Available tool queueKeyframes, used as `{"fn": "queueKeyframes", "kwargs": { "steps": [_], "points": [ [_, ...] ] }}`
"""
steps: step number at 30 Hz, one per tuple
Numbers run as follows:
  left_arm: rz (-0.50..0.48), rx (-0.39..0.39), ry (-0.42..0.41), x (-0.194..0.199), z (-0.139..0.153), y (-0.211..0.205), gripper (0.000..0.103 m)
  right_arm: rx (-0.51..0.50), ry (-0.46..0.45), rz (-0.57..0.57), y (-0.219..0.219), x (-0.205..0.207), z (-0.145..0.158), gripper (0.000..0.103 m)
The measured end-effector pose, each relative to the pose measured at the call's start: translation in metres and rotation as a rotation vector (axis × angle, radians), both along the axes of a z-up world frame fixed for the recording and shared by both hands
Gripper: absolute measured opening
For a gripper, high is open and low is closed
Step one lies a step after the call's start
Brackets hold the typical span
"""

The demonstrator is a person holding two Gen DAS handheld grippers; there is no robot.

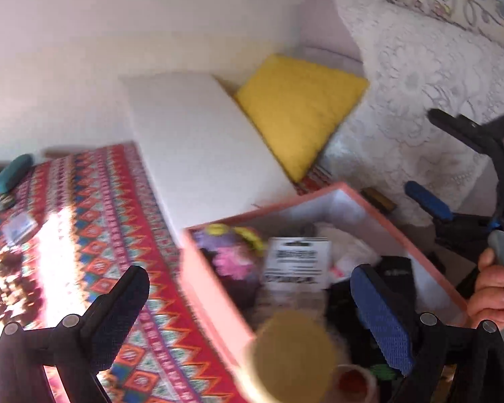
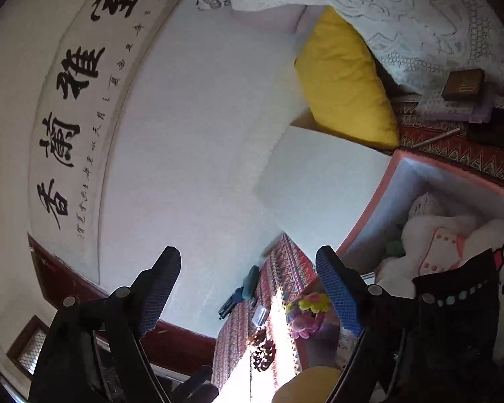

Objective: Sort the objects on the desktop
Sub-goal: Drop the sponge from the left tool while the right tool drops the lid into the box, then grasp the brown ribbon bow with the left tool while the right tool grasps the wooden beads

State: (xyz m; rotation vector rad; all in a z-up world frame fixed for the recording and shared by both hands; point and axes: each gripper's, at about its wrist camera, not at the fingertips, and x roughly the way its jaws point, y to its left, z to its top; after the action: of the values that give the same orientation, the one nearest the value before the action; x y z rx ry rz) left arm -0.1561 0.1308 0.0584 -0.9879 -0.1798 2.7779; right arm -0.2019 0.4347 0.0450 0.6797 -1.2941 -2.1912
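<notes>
1. Left wrist view: a pale wall rises behind a bench draped in a red patterned woven cloth (image 1: 111, 208), with a hard strip of sunlight across its near part.
2. A white rectangular slab (image 1: 198, 147) leans at the back, and a yellow square cushion (image 1: 299, 107) rests just beside it against white lace fabric (image 1: 416, 77).
3. A pink-rimmed open cardboard box (image 1: 215, 288) stands on the cloth; inside it lie a purple and pink flowered item (image 1: 232, 255), a white printed card (image 1: 295, 262), something white and soft, and dark things, all blurred.
4. A round tan object (image 1: 292, 356) sits very near the lens at the box's near edge; what it is cannot be told.
5. The left gripper (image 1: 252, 305) has its fingers wide apart, holding nothing, one over the cloth and one over the box.
6. A teal oblong case (image 1: 11, 173) and a small clear plastic box (image 1: 18, 230) lie on the cloth at far left.
7. The right gripper (image 1: 436, 164) shows at right, its fingers apart, with a person's hand (image 1: 494, 295) on its handle.
8. Right wrist view: a white calligraphy scroll with black characters (image 2: 84, 107) hangs on the wall.
9. The right gripper (image 2: 248, 278) is spread open and empty, above the bench edge.
10. The pink-rimmed box (image 2: 363, 215) holds a white plush toy with pink stitching (image 2: 443, 248) and a black item with coloured dots (image 2: 460, 305).
11. A small brown book-like box (image 2: 465, 84) lies beyond, on the cloth.
</notes>
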Motion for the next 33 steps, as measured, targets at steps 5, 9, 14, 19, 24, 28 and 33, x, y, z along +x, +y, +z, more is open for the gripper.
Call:
{"fn": "queueKeyframes", "kwargs": {
  "steps": [5, 9, 14, 19, 24, 28, 33],
  "points": [
    [0.142, -0.035, -0.022, 0.012, -0.007, -0.084, 0.1, 0.118, 0.007, 0.123, -0.082, -0.008, 0.005, 0.086],
    [0.281, -0.138, -0.102, 0.014, -0.037, -0.168, 0.1, 0.242, -0.03, 0.268, -0.171, -0.02, -0.011, 0.087],
    [0.41, -0.168, -0.264, 0.005, -0.101, -0.274, 0.1, 0.455, -0.1, 0.489, -0.305, -0.034, -0.058, 0.087],
    [0.48, -0.017, -0.351, -0.008, -0.147, -0.348, 0.1, 0.608, -0.189, 0.615, -0.411, -0.064, -0.13, 0.079],
    [0.47, 0.009, -0.324, -0.021, -0.15, -0.373, 0.1, 0.546, -0.318, 0.646, -0.458, -0.097, -0.212, 0.077],
    [0.461, 0.03, -0.302, -0.031, -0.152, -0.393, 0.1, 0.519, -0.228, 0.726, -0.482, -0.098, -0.22, 0.021],
    [0.447, 0.201, -0.261, -0.053, -0.149, -0.416, 0.1, 0.21, -0.359, 0.792, -0.439, -0.109, -0.224, 0.02]
  ]
}}
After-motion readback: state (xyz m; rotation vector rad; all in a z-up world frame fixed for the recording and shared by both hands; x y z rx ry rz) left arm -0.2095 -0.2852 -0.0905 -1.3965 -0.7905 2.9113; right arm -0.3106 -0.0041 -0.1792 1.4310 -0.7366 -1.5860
